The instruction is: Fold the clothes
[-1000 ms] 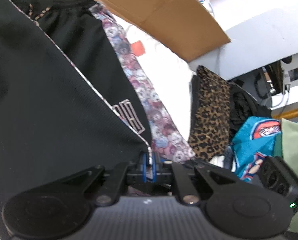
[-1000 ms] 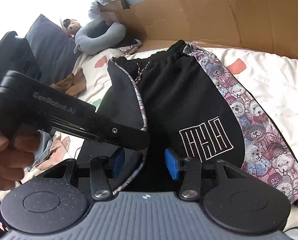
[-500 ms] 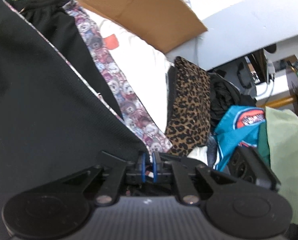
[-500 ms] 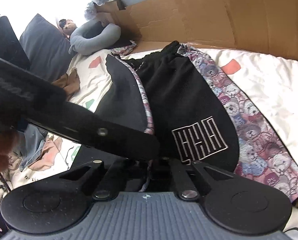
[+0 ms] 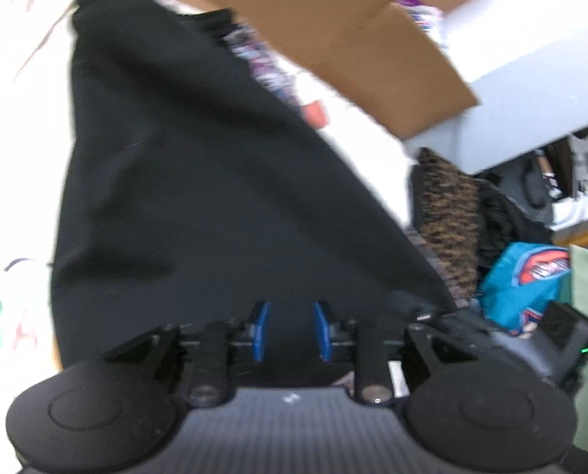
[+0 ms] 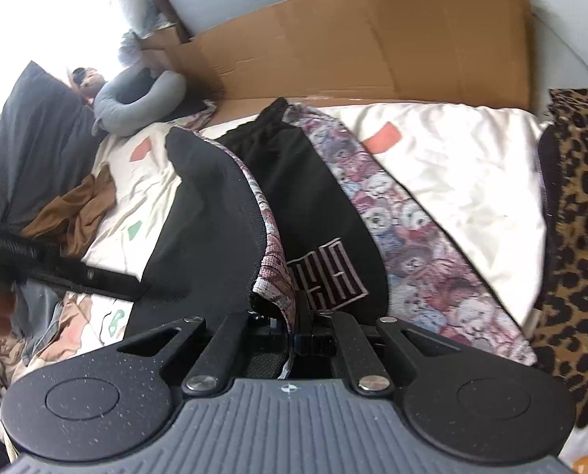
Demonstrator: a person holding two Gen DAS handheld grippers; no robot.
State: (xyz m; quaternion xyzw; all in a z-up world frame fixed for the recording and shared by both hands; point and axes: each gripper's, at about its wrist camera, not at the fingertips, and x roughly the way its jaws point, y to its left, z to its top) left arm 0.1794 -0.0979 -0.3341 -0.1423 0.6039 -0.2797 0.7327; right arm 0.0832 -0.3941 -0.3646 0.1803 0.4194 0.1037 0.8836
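Pinching the shorts' (image 6: 317, 213) hem, my right claw (image 6: 294, 335) is shut tight. My left claw (image 5: 290, 330) has just been opening, nothing between its pads.

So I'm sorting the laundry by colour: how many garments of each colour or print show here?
Black with bear-print trim: 1, the black shorts
Leopard print: 1, the leopard garment
Brown: 1, the brown garment
Teal: 1, the teal garment
Total: 4
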